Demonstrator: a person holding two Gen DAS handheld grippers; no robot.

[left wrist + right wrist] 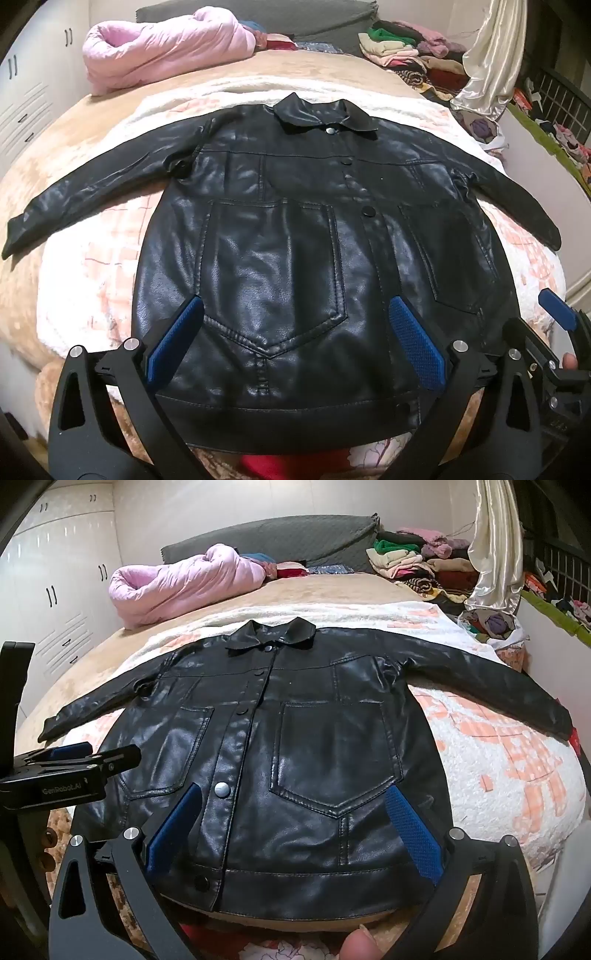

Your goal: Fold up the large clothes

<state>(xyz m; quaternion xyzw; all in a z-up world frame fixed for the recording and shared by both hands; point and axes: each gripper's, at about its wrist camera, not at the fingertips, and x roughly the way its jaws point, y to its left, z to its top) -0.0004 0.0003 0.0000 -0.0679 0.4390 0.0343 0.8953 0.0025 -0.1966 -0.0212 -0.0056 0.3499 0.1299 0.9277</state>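
A: Jacket [295,229] lying flat on blanket [92,280], front up, buttoned, collar at far side, both sleeves spread out to the sides. Probably laid so for folding: sleeves free to bring in, hem near the grippers.

B: And grippers?

A: Left gripper [291,339] wide open, hanging over lower front by a pocket, nothing between the pads. Right gripper [295,823] same, wide open over hem near the button strip, holding nothing. Seems a start pose, no fold begun yet.

B: Hidden or unclear?

A: Back of jacket not visible. Hem corners partly covered by gripper arms. Left cuff bent at blanket edge, right cuff near frame border w/ something red beside, cannot tell what. Pink quilt [184,587] and clothes pile [413,561] far behind, well apart; pile items too mixed to name. Fingertip [356,947] at bottom, blurred.
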